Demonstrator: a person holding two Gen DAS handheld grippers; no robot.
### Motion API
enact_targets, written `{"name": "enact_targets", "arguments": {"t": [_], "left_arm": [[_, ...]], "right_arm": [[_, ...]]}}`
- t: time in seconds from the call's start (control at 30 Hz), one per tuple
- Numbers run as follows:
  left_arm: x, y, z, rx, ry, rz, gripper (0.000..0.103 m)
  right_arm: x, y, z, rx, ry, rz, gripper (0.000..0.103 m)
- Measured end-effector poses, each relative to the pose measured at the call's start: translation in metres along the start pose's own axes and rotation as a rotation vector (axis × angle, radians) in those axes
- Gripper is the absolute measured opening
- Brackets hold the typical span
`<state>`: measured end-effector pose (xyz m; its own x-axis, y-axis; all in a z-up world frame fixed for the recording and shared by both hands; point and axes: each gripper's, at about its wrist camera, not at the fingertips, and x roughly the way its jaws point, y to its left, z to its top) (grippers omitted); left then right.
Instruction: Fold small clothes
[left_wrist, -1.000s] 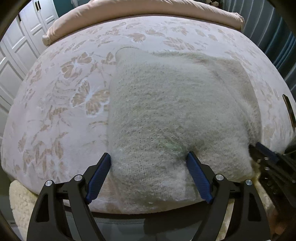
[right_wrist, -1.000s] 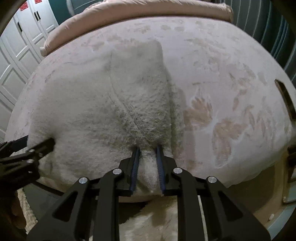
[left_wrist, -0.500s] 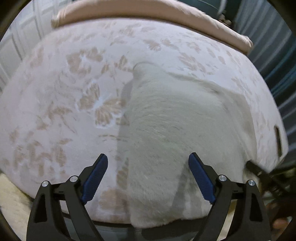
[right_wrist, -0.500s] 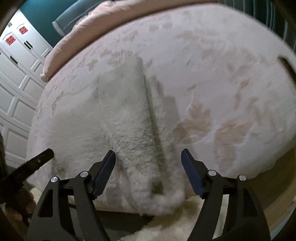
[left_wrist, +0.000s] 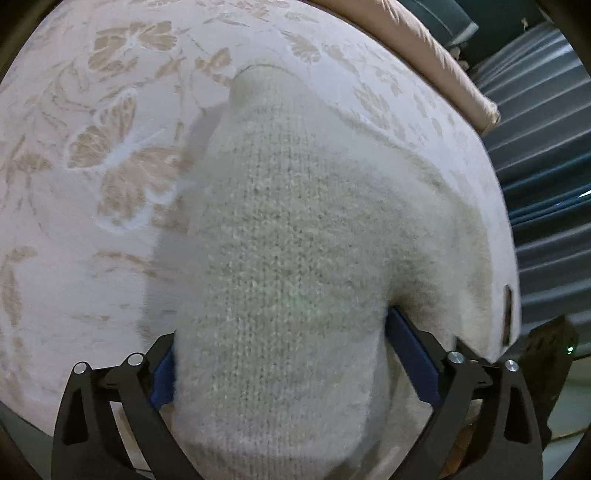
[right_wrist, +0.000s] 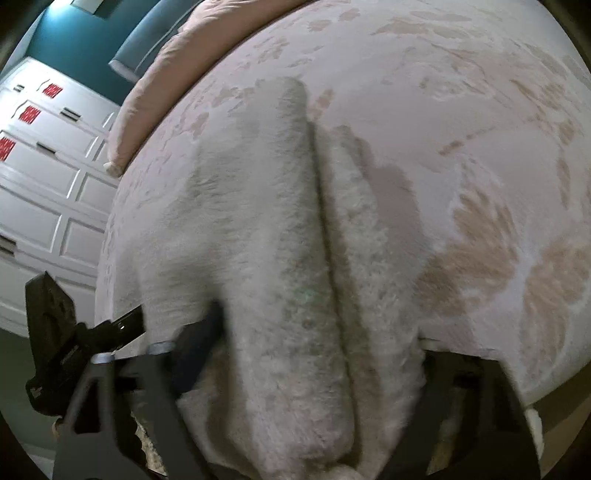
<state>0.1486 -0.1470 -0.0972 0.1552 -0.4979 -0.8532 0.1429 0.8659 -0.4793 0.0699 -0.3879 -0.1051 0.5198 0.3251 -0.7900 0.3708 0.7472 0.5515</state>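
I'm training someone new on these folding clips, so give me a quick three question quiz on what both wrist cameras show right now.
1. True or false: the fuzzy cream sweater lies on a bedspread with a leaf and butterfly pattern.
2. Multiple choice: in the left wrist view, the left gripper has its jaws A) pinched tight on a thin edge, B) spread wide with a folded section of sweater between them, C) away from the sweater.
3. Fill in: in the right wrist view, the right gripper straddles the sweater's near edge; at the left stands a white ____.

Key: 1 true. 2 B. 3 wardrobe.
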Motion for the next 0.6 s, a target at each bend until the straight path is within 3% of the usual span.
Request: {"name": "enact_targets", "arguments": {"t": [0.07,0.17,0.27,0.37,0.5,0.6], "left_arm": [[-0.007,-0.004,0.0,0.029,-0.012,-0.031,0.064],[-0.033,-0.006,0.003,0.075,-0.037,-0.114,0.043],[-0.064,-0.006,0.01,0.083,-0.07,-0.203,0.04],[-0.119,-0.011,0.021,0.14,-0.158,-0.269,0.04],[-0.2,-0.006,0.041,0.221,-0.317,-0.327,0.04],[-0.25,0.012,0.062,0.257,-0.409,-0.319,0.042]], "right_arm": [[-0.006,0.008,0.0,-0.023,-0.015,-0.016,0.037],[-0.034,0.034,-0.001,-0.076,-0.086,-0.012,0.032],[-0.064,0.068,-0.003,-0.129,-0.165,0.024,0.031],[-0.098,0.118,-0.006,-0.22,-0.265,0.03,0.031],[-0.138,0.188,-0.001,-0.312,-0.394,0.123,0.032],[-0.139,0.228,0.008,-0.331,-0.426,0.211,0.034]]}}
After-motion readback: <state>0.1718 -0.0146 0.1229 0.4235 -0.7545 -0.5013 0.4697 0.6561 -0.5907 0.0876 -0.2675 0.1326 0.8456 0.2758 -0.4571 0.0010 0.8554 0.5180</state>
